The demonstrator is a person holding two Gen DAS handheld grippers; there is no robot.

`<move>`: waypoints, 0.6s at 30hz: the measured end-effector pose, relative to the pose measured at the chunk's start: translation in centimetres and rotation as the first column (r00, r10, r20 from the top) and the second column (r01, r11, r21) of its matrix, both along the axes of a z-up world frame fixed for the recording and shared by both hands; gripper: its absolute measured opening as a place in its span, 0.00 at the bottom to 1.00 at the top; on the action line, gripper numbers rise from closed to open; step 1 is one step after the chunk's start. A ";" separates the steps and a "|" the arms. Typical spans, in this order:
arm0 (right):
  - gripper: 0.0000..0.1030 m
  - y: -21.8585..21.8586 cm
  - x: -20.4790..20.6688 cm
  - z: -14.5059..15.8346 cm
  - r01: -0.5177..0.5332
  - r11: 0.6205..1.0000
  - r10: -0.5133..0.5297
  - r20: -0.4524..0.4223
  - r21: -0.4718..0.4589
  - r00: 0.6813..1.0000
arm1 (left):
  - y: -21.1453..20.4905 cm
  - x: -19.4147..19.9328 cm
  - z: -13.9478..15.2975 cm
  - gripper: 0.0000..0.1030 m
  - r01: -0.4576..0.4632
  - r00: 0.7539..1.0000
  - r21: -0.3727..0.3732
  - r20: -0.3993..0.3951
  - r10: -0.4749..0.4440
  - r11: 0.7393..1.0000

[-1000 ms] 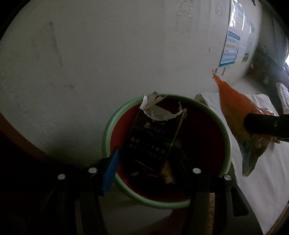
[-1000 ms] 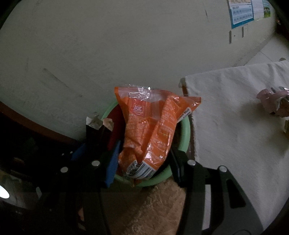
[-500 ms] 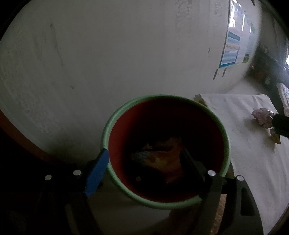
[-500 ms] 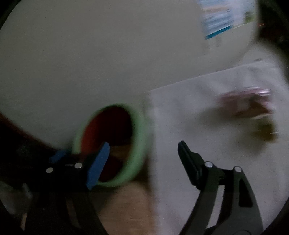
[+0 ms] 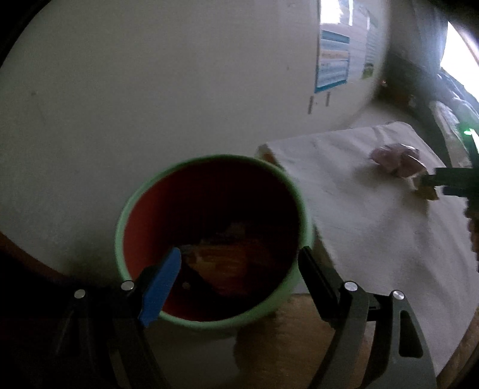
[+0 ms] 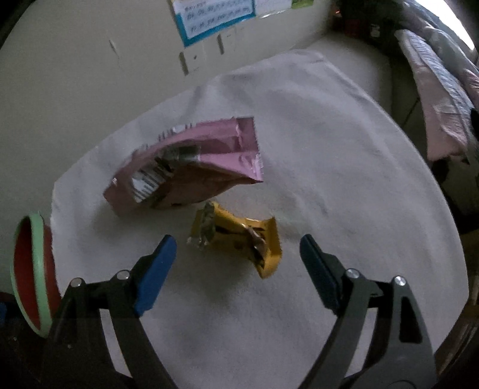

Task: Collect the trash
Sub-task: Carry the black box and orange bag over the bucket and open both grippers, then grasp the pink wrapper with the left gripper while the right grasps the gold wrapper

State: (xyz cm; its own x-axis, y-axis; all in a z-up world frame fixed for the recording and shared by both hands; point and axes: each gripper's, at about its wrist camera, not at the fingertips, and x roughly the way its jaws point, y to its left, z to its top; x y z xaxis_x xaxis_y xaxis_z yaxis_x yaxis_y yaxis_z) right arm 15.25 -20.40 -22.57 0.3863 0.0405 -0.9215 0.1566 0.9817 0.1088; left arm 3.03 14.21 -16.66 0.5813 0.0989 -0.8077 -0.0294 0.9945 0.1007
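A green-rimmed bin [image 5: 125,221] with a red inside holds dark and orange trash [image 5: 227,263]. My left gripper [image 5: 239,278] is open and empty, hovering over the bin's near rim. My right gripper [image 6: 238,263] is open and empty just above a crumpled yellow wrapper [image 6: 239,239] on the white cloth [image 6: 329,149]. A pink snack bag [image 6: 191,164] lies just beyond the yellow wrapper. The bin's edge also shows at the far left of the right wrist view [image 6: 36,269]. The pink bag [image 5: 395,158] and the right gripper's fingers [image 5: 449,179] show in the left wrist view.
The white cloth [image 5: 359,224] covers a table that stands against a pale wall with a blue-edged poster [image 6: 212,15]. Pink-grey fabric [image 6: 443,89] hangs at the far right. Brown tabletop [image 5: 284,338] shows near the bin.
My left gripper dropped the dark box into the bin and my right dropped the orange bag. The right gripper then swung right over the cloth to the yellow wrapper.
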 end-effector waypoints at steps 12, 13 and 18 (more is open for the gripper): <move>0.04 -1.9 -7.5 1.7 -0.054 0.980 0.035 0.098 0.191 0.995 | -6.1 1.6 0.8 0.75 0.134 0.991 0.014 -0.017 -0.134 0.991; 0.04 -2.4 -8.6 1.7 -0.054 0.978 0.033 0.104 0.203 0.994 | -7.5 2.2 0.8 0.75 0.172 0.985 0.023 -0.013 -0.172 0.985; 0.05 -4.7 -15.8 0.7 0.014 0.965 -0.039 0.090 0.261 0.995 | -14.2 6.6 0.8 0.75 0.348 0.937 0.044 0.019 -0.350 0.936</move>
State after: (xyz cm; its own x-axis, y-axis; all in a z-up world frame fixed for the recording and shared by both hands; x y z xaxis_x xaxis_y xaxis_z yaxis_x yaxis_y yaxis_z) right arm -0.56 -25.08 -21.90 0.4746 0.2624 -0.8402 0.1594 0.9131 0.3752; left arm 9.66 0.00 -15.83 0.6059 -0.0824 -0.7913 0.3157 0.9379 0.1441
